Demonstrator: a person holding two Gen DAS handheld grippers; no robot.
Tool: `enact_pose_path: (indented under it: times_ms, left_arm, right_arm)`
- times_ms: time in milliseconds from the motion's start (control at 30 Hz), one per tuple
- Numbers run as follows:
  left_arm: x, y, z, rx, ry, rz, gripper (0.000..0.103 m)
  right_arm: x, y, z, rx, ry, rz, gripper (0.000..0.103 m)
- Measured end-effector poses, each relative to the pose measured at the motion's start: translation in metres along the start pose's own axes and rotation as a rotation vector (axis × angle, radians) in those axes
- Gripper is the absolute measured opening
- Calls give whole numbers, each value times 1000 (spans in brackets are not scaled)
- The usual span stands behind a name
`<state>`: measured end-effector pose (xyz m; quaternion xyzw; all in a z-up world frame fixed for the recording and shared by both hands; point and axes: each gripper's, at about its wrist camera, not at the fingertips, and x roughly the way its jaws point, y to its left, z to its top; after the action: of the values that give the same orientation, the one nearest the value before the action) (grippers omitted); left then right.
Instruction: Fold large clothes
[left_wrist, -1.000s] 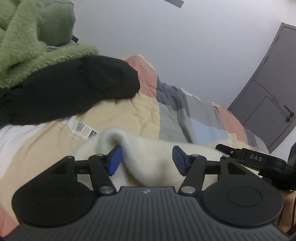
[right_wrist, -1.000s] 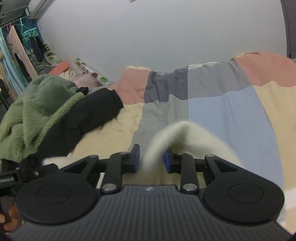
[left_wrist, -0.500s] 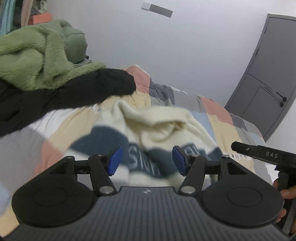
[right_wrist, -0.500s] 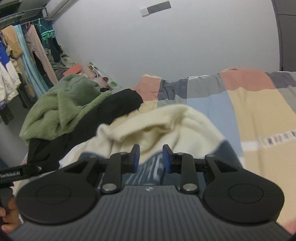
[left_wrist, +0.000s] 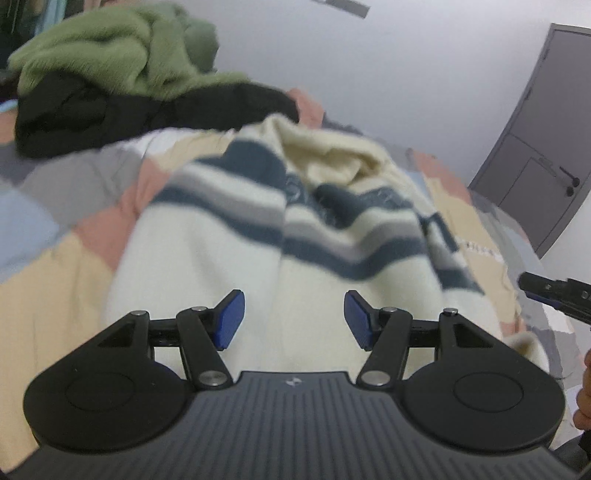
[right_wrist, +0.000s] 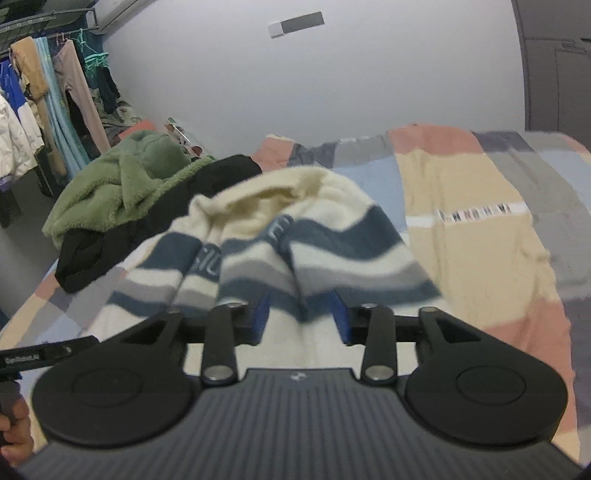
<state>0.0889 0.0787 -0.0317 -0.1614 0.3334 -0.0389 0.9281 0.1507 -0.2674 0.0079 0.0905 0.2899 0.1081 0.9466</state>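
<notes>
A cream sweater (left_wrist: 221, 258) with navy and grey stripes lies stretched out on the patchwork bedspread (left_wrist: 55, 280), its hood end (right_wrist: 288, 195) towards the wall. My left gripper (left_wrist: 293, 319) hangs over the plain cream hem end, open, and its blue pads (left_wrist: 231, 319) touch no cloth. My right gripper (right_wrist: 300, 321) is opening. A raised fold of the striped sweater (right_wrist: 301, 295) stands between its blue pads (right_wrist: 260, 319), which do not press on it.
A fluffy green garment (left_wrist: 110, 48) rests on a black one (left_wrist: 147, 114) at the bed's far left. A grey door (left_wrist: 546, 147) is at the right. Clothes hang on a rack (right_wrist: 44, 110) to the left. Bare bedspread (right_wrist: 461, 221) lies right of the sweater.
Both grippers drew back along the bed and the sweater stretched out, so its stripes came into view. The right jaws widened around the fold they had pinched.
</notes>
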Motion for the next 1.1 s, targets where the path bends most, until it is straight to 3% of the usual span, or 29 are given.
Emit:
enact_pose_path:
  times_ms: [133, 300, 467, 667, 800, 833, 867, 933, 1000, 1033, 1100]
  left_arm:
    - [5, 3, -10, 14, 24, 17, 65]
    - [15, 8, -10, 36, 41, 42, 65]
    - [24, -2, -17, 150, 62, 104, 65]
    - [36, -11, -24, 230, 82, 181, 64]
    - [40, -10, -28, 241, 85, 239, 48]
    - [41, -10, -29, 248, 86, 252, 39]
    - [42, -8, -29, 248, 85, 273, 32]
    - [40, -1, -27, 221, 71, 302, 5]
    - [30, 11, -20, 156, 27, 317, 3]
    - [24, 18, -15, 125, -1, 328, 2]
    - [12, 33, -4, 71, -50, 345, 1]
  right_arm:
    - [0, -13, -16, 29, 46, -25, 46]
    - [14, -29, -18, 102, 74, -122, 78]
    - [21, -50, -21, 152, 53, -247, 79]
    - [36, -58, -30, 177, 128, -234, 78]
    - [48, -51, -33, 120, 170, -252, 79]
    - [52, -49, -35, 98, 187, -257, 80]
    - [58, -47, -36, 79, 211, -258, 79]
    - [68, -45, -39, 49, 260, -266, 68]
    - [76, -45, -42, 23, 298, -283, 44]
    - [77, -44, -42, 15, 302, -284, 39]
    - [78, -42, -40, -8, 314, -270, 18]
